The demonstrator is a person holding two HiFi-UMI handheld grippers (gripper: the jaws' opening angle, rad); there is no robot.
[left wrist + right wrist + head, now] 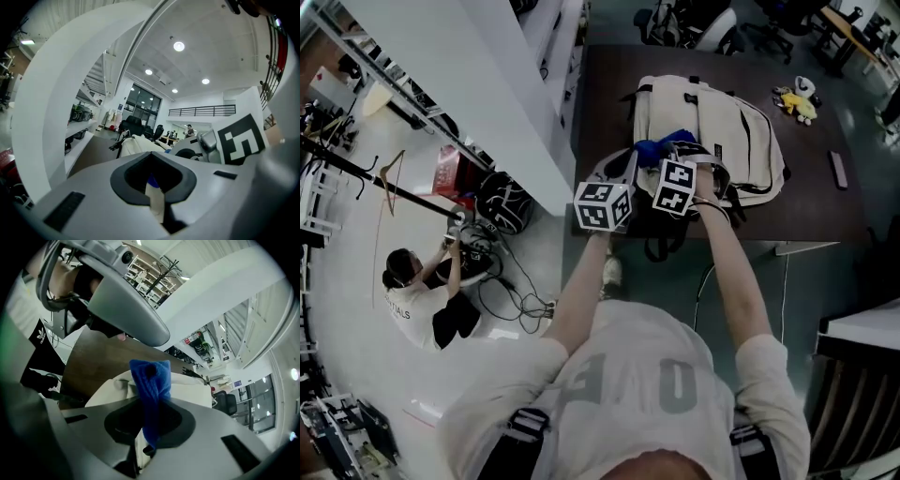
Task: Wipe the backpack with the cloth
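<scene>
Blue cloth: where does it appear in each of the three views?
Head view: blue cloth at upper centre, over the near end of the backpack.
Left gripper view: only a small blue patch in the jaw notch, probably the cloth.
Right gripper view: centre, clamped in the right gripper.
Shared landmark: the cream backpack.

An open-plan office or lab: swivel chairs (135, 124), shelving racks (149, 273), a railed mezzanine (201, 110), recessed ceiling lights (178, 46).

A grey short-sleeved T-shirt (619, 375) is worn under black shoulder straps (528, 424).
</scene>
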